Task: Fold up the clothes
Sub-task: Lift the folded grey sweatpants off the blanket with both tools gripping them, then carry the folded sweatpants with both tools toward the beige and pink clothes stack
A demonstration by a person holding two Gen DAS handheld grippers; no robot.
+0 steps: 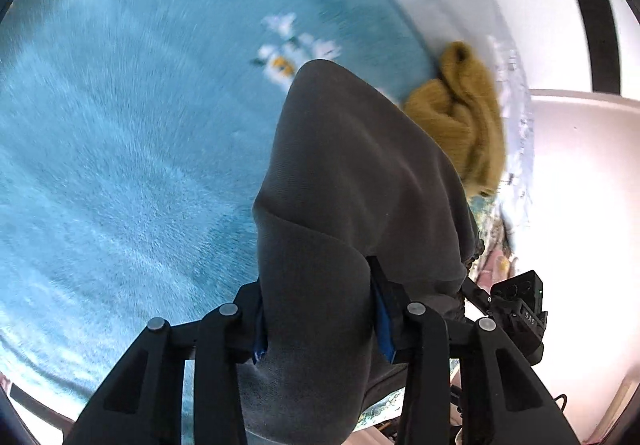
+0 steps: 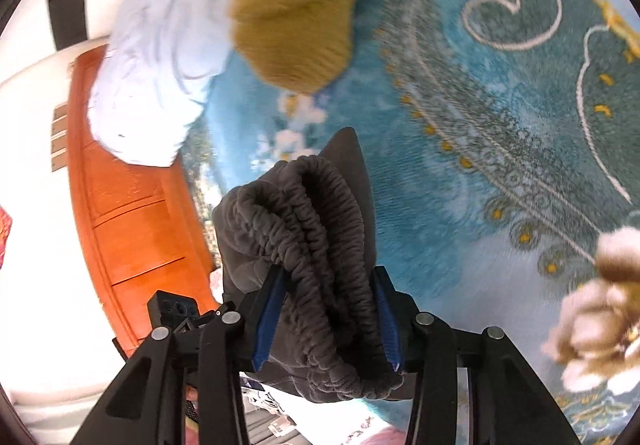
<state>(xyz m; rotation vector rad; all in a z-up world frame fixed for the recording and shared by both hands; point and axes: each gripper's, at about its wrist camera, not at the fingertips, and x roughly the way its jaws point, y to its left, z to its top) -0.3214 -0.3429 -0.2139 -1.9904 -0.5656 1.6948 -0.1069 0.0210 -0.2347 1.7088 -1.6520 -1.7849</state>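
Under everything lay the blue carpet (image 1: pixel 120 133), fleecy and motion-blurred in my left wrist view, and patterned with white scrolls and gold dots in the right wrist view (image 2: pixel 480 117). A small cluster of white flowers (image 1: pixel 288 45) was woven into it just beyond the cloth I carried.

The next biggest thing was the dark grey garment (image 1: pixel 352 185), lifted off the carpet and held between both tools. From the left camera it rose as a smooth draped fold, filling the middle of the frame. From the right camera I saw its gathered, elasticated waistband (image 2: pixel 320 245) bunched in thick ridges.

At the carpet's edge sat a mustard-yellow knitted garment (image 1: pixel 464 113), crumpled in a heap, touching a pale blue-white piece of clothing (image 2: pixel 152 77) beside it. That pale piece partly overlapped an orange wooden panel (image 2: pixel 132 229) at the side.

My left gripper (image 1: pixel 320 309) was pinching the grey cloth, the fabric packed between its blue-padded fingers (image 1: pixel 382 313). My right gripper (image 2: pixel 328 321) clamped the waistband likewise, with ruffled fabric spilling over both pads.

A small black camera block (image 1: pixel 520 305) on the other tool showed at the right of the left view.
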